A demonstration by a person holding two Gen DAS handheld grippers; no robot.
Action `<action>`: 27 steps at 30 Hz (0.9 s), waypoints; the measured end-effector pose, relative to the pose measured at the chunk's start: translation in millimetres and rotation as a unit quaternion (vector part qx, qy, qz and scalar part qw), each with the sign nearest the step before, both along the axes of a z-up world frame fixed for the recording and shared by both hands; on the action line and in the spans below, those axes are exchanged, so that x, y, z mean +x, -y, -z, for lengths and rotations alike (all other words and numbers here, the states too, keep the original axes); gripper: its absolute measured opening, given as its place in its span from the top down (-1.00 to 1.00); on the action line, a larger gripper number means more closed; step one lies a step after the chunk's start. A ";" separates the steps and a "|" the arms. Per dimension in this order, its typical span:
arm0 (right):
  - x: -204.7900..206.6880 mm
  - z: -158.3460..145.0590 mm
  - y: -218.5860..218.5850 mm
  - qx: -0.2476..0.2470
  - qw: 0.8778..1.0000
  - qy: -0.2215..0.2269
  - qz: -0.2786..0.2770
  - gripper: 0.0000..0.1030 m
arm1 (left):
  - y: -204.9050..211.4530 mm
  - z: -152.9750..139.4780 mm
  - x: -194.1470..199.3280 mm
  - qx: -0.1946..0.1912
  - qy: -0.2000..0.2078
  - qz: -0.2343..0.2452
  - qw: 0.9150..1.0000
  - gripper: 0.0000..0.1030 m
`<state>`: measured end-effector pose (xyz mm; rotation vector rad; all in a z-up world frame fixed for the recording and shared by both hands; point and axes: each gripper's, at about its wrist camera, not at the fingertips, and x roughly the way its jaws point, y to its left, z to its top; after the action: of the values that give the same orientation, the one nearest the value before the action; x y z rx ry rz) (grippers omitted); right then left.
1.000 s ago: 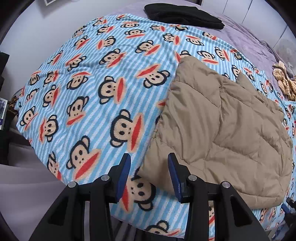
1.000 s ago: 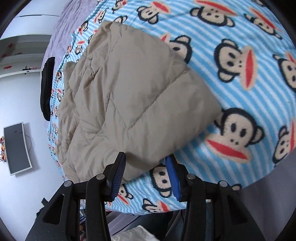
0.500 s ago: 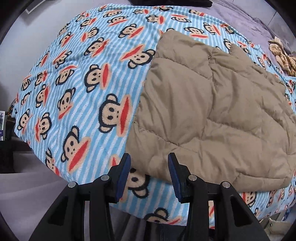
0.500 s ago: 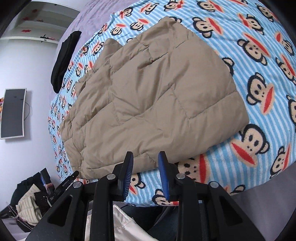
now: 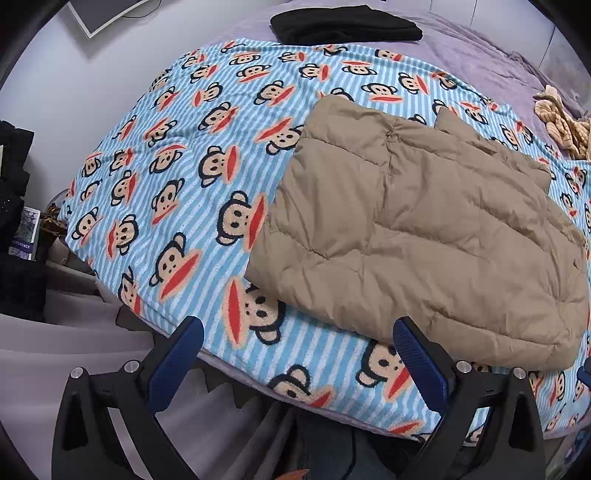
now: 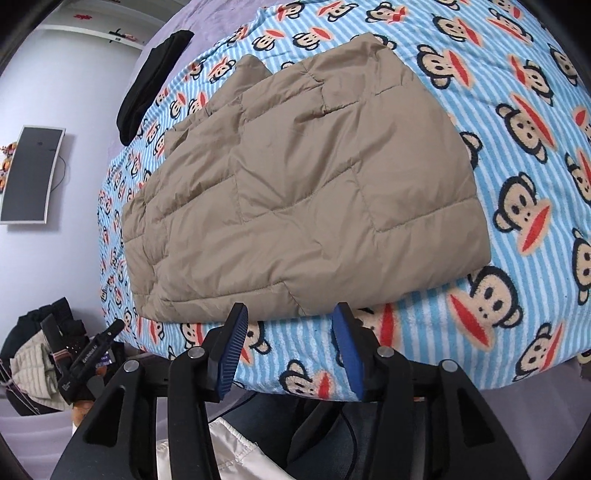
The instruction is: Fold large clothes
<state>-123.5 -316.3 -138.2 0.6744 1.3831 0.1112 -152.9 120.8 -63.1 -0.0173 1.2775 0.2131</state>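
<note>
The left gripper (image 5: 297,334) stands wide apart now, its jaws having just been opening, and nothing sits between the blue pads (image 5: 413,360); only the striped monkey blanket (image 5: 177,155) shows in the gap. The near edge of the tan quilted jacket (image 5: 424,236) lies just beyond the right-hand pad, not pinched. A second ago those jaws were much narrower and framed the jacket's near corner; now the view takes in more of the bed, with the black folded garment (image 5: 343,24) at the far end of the purple sheet (image 5: 480,48).

The right gripper (image 6: 290,325) is about half open, its jaws also having just been opening, and it grips nothing. Its pads (image 6: 231,354) hover at the jacket's near hem (image 6: 280,306), with blanket showing between them. The jacket (image 6: 306,184) lies folded into a flat block on the blanket (image 6: 517,184), near the bed's front edge. Compared with a second ago, this view has rolled, so the jacket sits squarer in it. A wall screen (image 6: 31,173) hangs at the left, and the other tool (image 6: 88,354) shows low at the left edge.
</note>
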 end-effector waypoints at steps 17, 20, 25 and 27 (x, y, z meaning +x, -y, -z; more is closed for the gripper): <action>26.4 -13.7 -79.5 -0.020 0.999 0.040 0.030 -0.62 | -37.7 0.1 70.6 -0.006 0.006 0.100 0.995 -0.99; 34.0 -10.3 -98.2 -0.030 0.998 0.038 0.040 -0.66 | -49.3 6.2 83.3 -0.008 0.000 0.117 0.993 -0.99; 47.9 -8.3 -123.4 -0.053 0.996 0.038 0.066 -0.68 | -62.8 23.7 103.2 -0.021 -0.022 0.140 0.990 -0.99; 52.8 -8.4 -132.8 -0.063 0.995 0.036 0.072 -0.70 | -61.4 32.1 108.5 -0.018 -0.027 0.153 0.988 -0.99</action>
<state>-70.7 -183.4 -129.8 0.6561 1.2567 -0.0647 -44.3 182.2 -95.2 0.1549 1.3203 -0.0742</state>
